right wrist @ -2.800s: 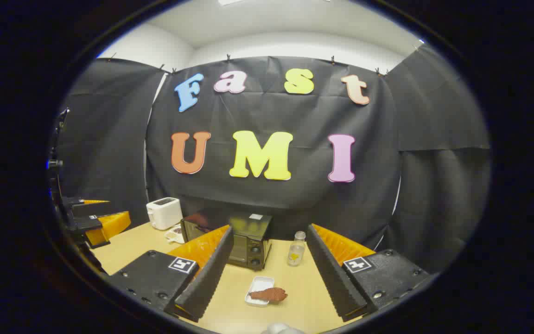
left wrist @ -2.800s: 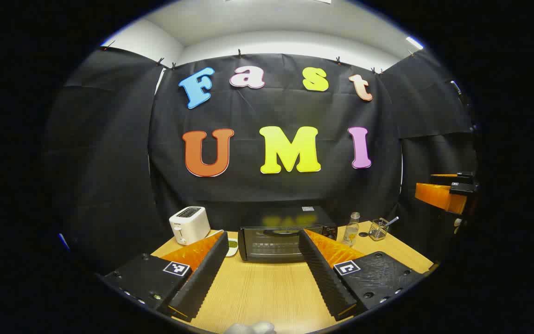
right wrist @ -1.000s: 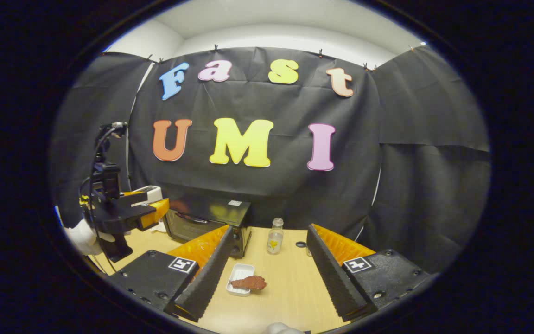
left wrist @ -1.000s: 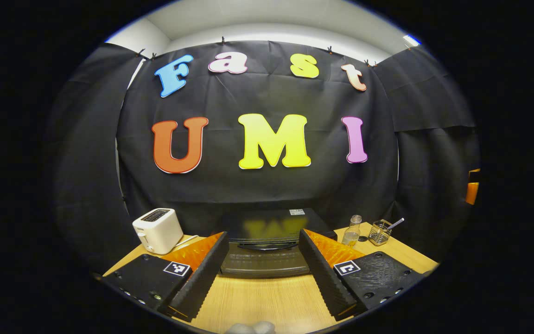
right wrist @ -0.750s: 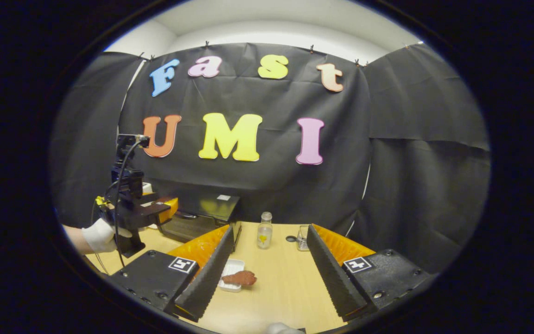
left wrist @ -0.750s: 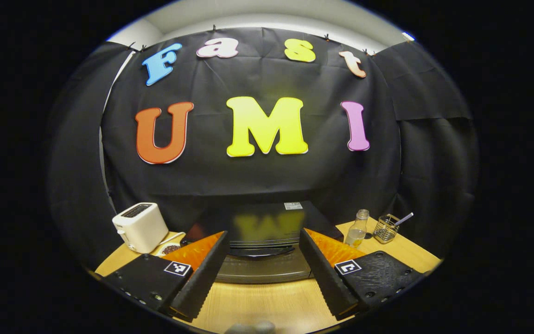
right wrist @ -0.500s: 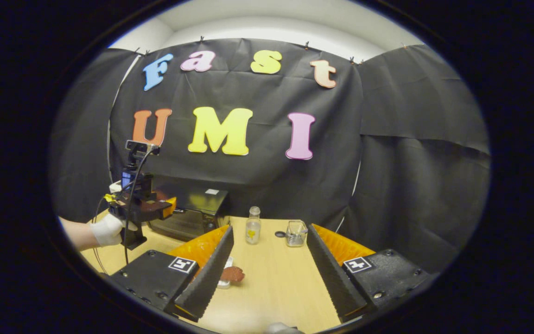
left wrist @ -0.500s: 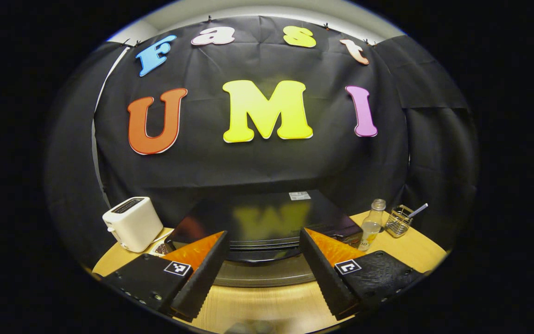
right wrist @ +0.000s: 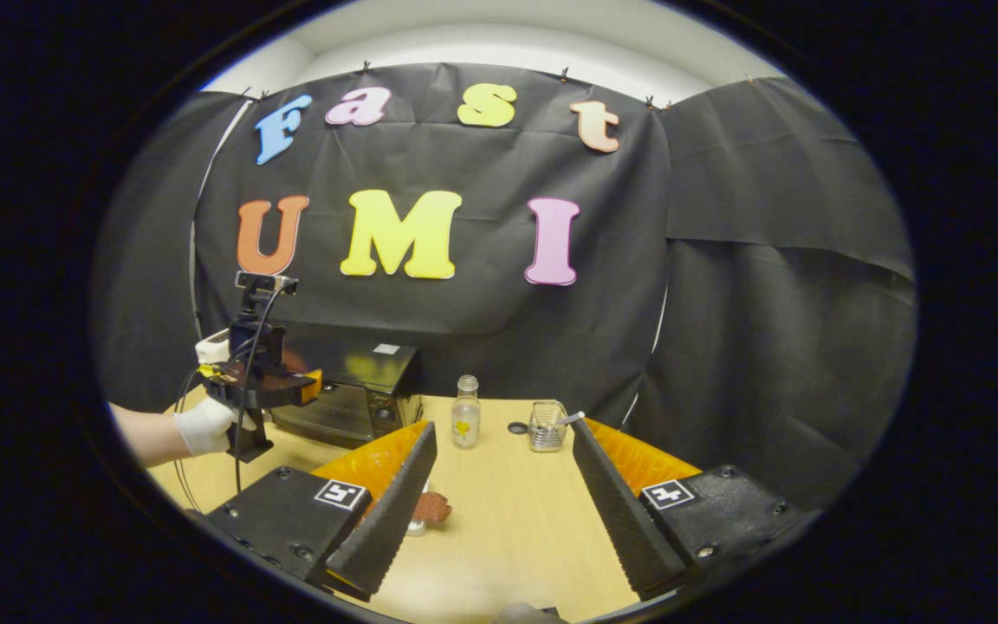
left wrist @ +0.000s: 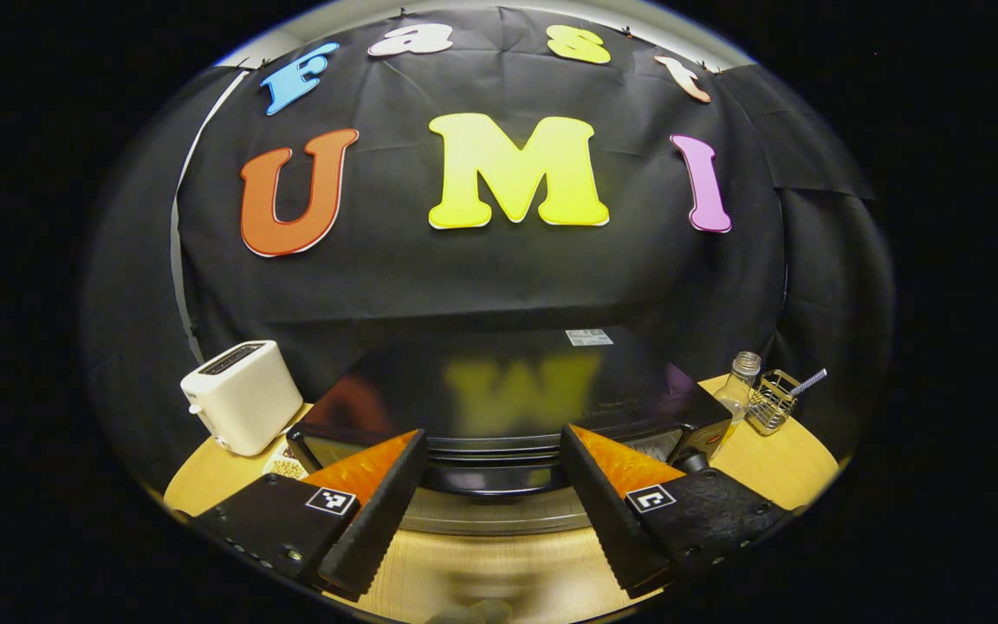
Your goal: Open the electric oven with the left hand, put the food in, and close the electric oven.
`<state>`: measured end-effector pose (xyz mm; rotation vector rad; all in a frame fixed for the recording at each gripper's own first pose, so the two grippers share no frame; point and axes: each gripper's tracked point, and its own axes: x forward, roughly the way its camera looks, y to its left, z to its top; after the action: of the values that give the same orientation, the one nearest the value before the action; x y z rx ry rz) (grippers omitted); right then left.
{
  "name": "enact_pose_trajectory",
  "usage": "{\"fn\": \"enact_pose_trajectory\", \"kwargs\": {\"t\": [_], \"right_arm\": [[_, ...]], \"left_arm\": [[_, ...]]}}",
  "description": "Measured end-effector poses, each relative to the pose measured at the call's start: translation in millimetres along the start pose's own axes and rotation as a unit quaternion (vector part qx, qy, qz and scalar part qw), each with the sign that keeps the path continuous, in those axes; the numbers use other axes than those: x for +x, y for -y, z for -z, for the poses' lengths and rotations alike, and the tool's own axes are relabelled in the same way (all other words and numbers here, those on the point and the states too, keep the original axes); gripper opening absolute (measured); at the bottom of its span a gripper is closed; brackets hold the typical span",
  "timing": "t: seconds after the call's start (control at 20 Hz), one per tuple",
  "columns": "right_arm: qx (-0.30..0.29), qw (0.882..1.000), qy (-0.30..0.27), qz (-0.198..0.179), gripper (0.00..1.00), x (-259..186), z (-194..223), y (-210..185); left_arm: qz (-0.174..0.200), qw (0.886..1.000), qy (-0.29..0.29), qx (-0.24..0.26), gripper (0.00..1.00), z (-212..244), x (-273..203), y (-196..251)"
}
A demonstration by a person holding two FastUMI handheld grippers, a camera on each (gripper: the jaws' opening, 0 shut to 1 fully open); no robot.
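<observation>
Up close, the left gripper [left wrist: 492, 464] spreads its fingers wide on either side of the dark handle of the black electric oven [left wrist: 499, 394], whose glossy top mirrors the wall, door closed. Farther right on the wooden surface [right wrist: 516, 520], the right gripper [right wrist: 499, 485] hovers with fingers parted, the reddish-brown food [right wrist: 432, 508] in a small white tray [right wrist: 417, 525] beside its left finger.

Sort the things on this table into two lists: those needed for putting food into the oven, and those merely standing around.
Needed for the job:
electric oven, door shut
oven door handle
food on its white tray
left gripper, open at the handle
right gripper, open above the table

Standing around:
white toaster
glass bottle
wire basket
</observation>
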<state>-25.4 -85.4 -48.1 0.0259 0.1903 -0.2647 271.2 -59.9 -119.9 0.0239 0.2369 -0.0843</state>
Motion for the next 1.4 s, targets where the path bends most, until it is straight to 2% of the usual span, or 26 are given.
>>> {"fn": "enact_pose_trajectory", "kwargs": {"t": [0.25,0.5,0.8,0.95,1.4], "right_arm": [[0.0,1.0,0.008,-0.01,1.0,-8,-4,-9],[0.003,1.0,0.005,-0.023,1.0,-18,3,-18],[-0.002,0.999,-0.005,-0.031,1.0,-30,16,-22],[0.001,0.999,-0.017,-0.034,1.0,-33,25,-25],[-0.005,0.999,-0.045,-0.024,1.0,-38,50,-21]], "left_arm": [[0.008,1.0,-0.008,0.004,0.98,10,-22,0],[0.017,1.0,-0.023,0.005,0.98,38,-56,3],[0.018,0.999,-0.048,0.012,0.97,86,-89,5],[0.018,0.998,-0.065,-0.001,0.97,114,-102,3],[0.022,0.991,-0.129,0.018,0.97,186,-108,5]]}}
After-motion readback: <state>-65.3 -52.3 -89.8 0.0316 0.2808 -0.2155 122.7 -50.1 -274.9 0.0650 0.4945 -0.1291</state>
